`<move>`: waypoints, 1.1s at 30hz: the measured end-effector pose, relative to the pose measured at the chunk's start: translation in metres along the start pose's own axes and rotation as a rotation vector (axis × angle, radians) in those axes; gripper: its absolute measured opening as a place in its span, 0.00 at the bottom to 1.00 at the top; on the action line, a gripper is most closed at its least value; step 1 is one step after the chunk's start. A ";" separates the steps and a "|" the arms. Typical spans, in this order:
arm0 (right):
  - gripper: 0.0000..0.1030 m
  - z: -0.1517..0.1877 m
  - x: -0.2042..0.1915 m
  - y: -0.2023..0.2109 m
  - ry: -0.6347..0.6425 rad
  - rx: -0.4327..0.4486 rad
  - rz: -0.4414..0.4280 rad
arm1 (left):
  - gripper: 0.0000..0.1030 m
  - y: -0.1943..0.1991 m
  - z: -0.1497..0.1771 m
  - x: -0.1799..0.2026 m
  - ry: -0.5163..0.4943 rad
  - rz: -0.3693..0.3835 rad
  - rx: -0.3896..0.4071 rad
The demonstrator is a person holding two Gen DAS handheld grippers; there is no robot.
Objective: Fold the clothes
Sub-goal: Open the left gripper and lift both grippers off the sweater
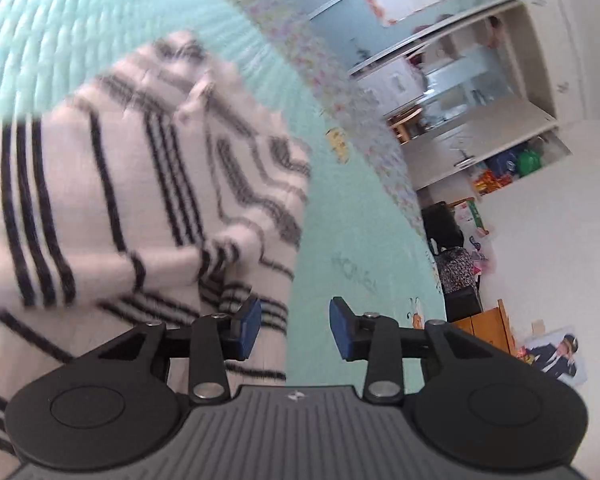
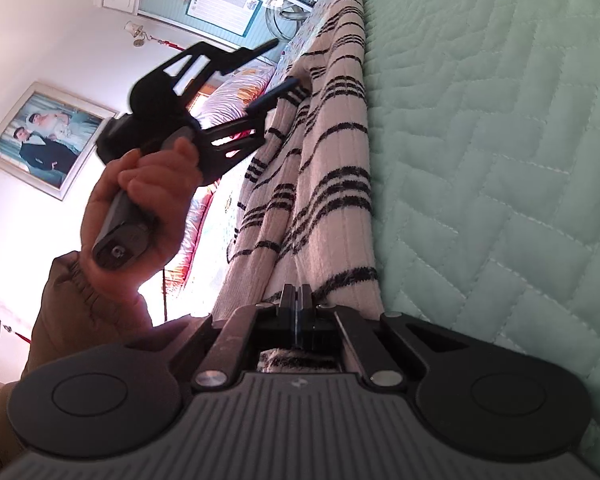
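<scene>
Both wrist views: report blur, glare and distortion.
Left wrist view: striped garment and quilt smeared by motion blur, left tongs sharp. Right wrist view: sharp, but the background behind the hand is blown out white. Both bend at the fisheye edges.

Right gripper (image 2: 298, 294) clamping striped garment (image 2: 332, 184), apparently pinched, mint quilt (image 2: 500, 160)

I count one striped garment (image 2: 324, 184), white with black bands, lying on one mint quilted bedspread (image 2: 500, 160). Two grippers are mine: my left gripper (image 1: 294, 330) with two blue pads, my right gripper (image 2: 298, 300) with two fingers pressed together on the cloth. One hand (image 2: 140, 208), one brown sleeve (image 2: 72, 312), one framed portrait (image 2: 48, 140) on the wall.
</scene>
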State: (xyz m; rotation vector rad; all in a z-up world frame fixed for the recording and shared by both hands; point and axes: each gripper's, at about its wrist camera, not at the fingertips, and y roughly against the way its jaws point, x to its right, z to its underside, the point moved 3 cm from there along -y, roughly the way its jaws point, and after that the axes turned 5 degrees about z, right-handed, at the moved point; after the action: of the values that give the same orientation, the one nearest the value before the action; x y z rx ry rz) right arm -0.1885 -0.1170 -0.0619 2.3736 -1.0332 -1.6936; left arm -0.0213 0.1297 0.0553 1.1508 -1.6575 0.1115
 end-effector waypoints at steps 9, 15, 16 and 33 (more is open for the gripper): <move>0.42 -0.014 -0.070 0.017 0.355 0.041 0.019 | 0.39 0.010 -0.055 0.005 -0.252 -0.182 0.104; 0.48 -0.071 -0.054 0.023 0.210 0.131 -0.034 | 0.40 0.001 -0.073 -0.023 -0.300 -0.236 0.085; 0.49 -0.084 -0.050 0.022 0.197 0.153 -0.029 | 0.40 0.000 -0.075 -0.025 -0.310 -0.236 0.082; 0.71 -0.192 0.059 -0.085 -0.253 0.230 -0.511 | 0.48 -0.019 -0.100 -0.055 -0.459 -0.269 -0.084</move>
State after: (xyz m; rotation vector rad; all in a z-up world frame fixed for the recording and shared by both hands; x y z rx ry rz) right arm 0.0276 -0.1457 -0.0684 2.8070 -0.7129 -2.1930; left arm 0.0606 0.2117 0.0465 1.3927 -1.8586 -0.4184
